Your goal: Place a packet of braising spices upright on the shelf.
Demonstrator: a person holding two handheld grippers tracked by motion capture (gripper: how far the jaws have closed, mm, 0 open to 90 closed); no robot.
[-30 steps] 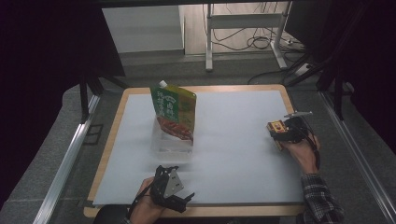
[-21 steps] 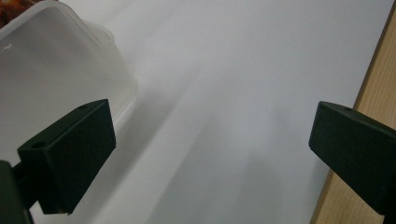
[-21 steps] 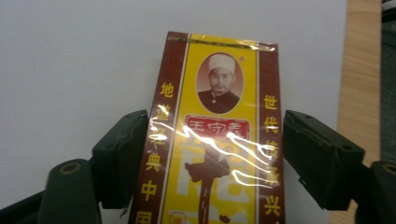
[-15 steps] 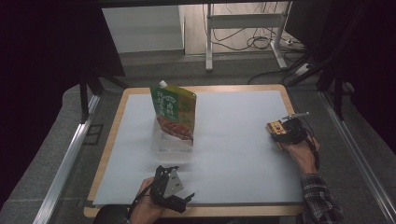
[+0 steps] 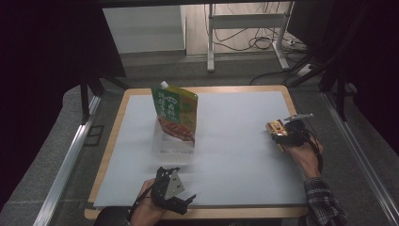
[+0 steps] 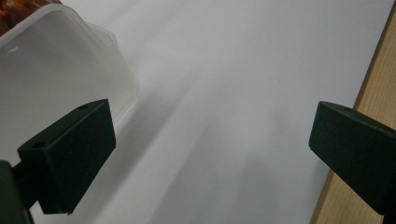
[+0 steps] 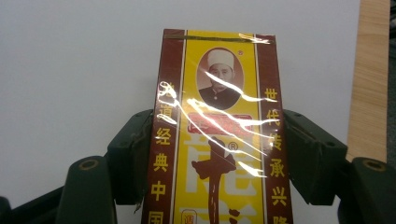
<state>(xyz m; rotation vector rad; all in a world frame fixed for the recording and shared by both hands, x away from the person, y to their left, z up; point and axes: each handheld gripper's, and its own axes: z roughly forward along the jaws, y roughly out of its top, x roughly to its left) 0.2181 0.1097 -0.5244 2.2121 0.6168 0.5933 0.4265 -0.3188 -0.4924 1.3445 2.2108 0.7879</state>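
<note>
Wooden table edge [image 6: 373, 100] beside wide-spread left gripper [image 6: 210, 154].

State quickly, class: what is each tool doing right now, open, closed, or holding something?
Left tool: open, jaws wide apart, holding nothing.
Right tool: closed on a yellow and brown packet, one jaw on each side.

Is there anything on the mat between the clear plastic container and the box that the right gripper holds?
No. In the high view, the white mat is bare between the container and the yellow box.
</note>
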